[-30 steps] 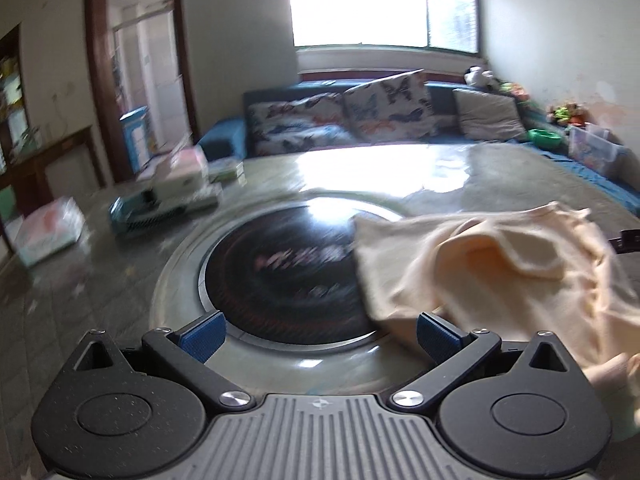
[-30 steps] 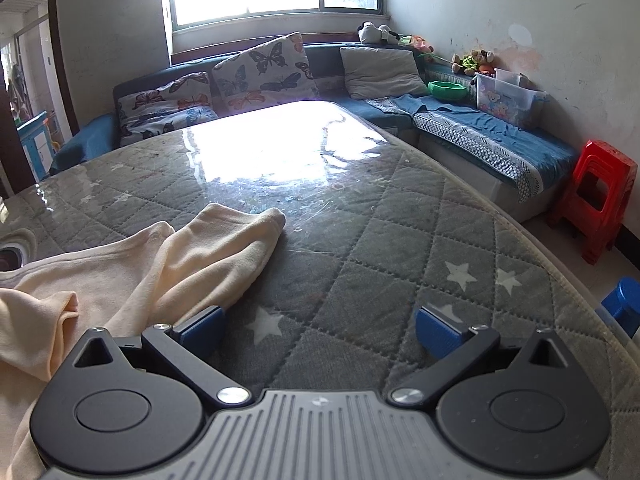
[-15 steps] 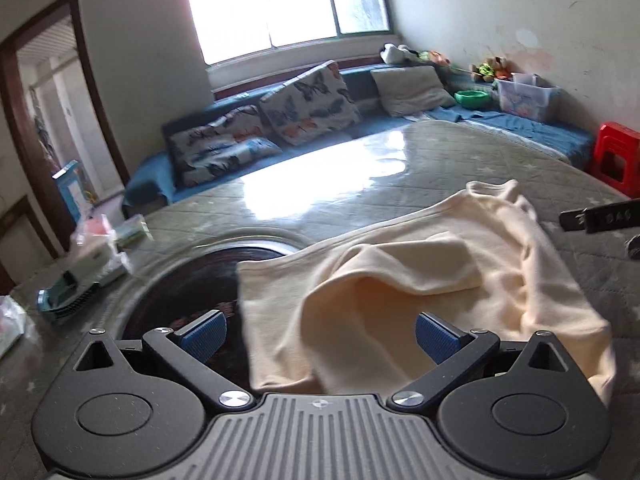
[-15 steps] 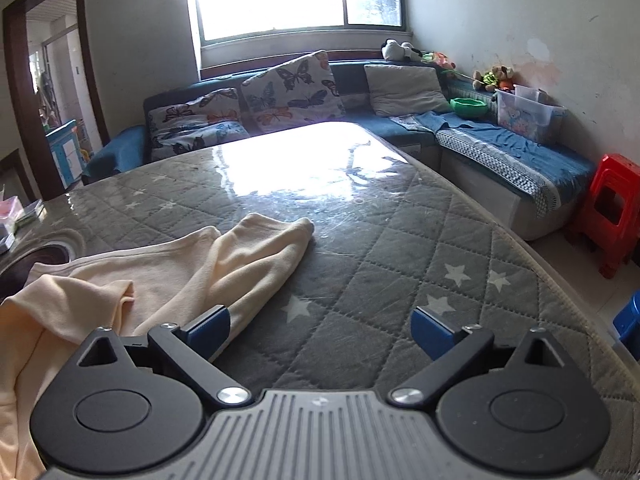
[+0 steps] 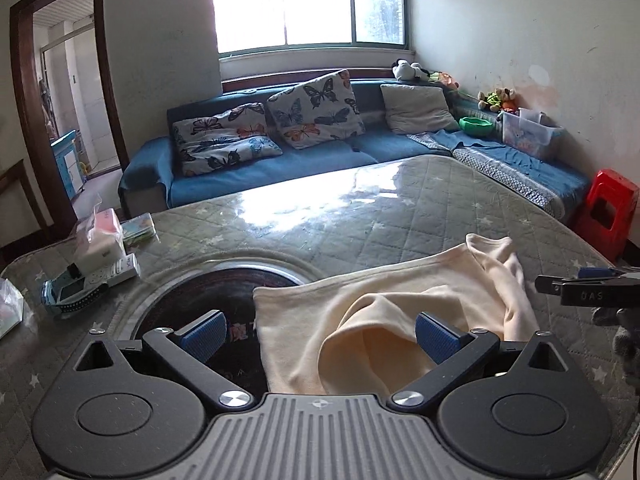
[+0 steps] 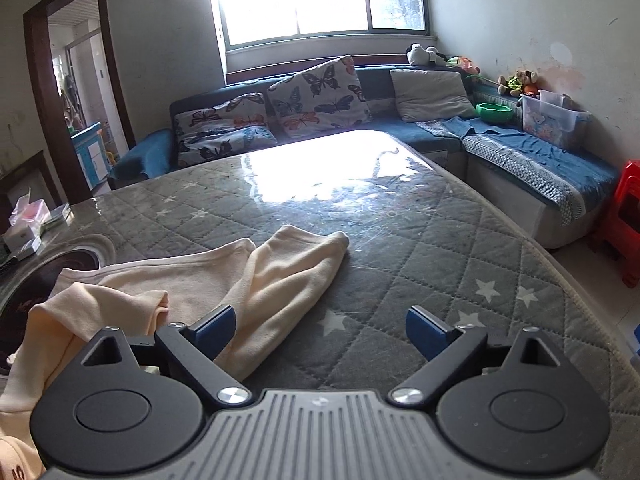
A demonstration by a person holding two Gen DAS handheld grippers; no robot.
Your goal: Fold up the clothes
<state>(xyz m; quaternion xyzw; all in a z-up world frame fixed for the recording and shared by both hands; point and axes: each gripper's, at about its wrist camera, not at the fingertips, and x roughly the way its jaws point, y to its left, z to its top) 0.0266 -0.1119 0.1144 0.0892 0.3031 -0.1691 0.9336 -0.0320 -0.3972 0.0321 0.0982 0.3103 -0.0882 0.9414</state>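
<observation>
Cream garment (image 5: 384, 320), rumpled, loosely bunched

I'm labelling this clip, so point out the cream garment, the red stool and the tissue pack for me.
cream garment (image 6: 280, 276): right wrist view, on its flat stretch toward the far end.
red stool (image 5: 610, 204): left wrist view, on its front face.
tissue pack (image 5: 98, 236): left wrist view, on its side.
</observation>
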